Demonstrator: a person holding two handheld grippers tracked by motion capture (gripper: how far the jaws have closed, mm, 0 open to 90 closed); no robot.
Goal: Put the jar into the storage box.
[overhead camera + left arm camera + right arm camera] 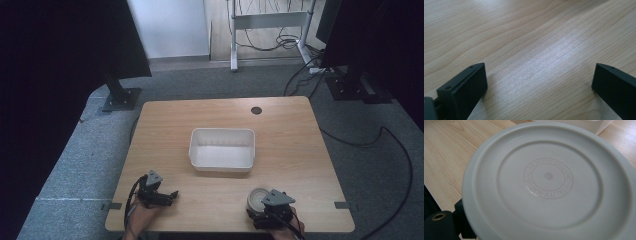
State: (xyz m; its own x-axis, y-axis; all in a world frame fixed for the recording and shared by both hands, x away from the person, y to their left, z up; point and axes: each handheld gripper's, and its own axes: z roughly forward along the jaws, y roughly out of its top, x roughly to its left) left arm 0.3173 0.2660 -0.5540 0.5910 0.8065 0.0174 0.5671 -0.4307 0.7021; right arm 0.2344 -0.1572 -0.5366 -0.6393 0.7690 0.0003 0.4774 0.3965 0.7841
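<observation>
A round grey container with an embossed lid (548, 176) sits between the jaws of my right gripper (264, 207), near the table's front edge at the right (256, 198). One black finger (461, 220) presses against its rim and the other is hidden under the lid, so the gripper looks shut on it. My left gripper (170, 196) rests at the front left, open, with bare wood between its fingers (464, 87).
A white rectangular bin (221, 162) stands empty in the middle of the wooden table (290, 130); its corner (596, 125) shows just beyond the lid. A dark round hole (256, 110) marks the far edge. Stands and cables lie on the floor beyond.
</observation>
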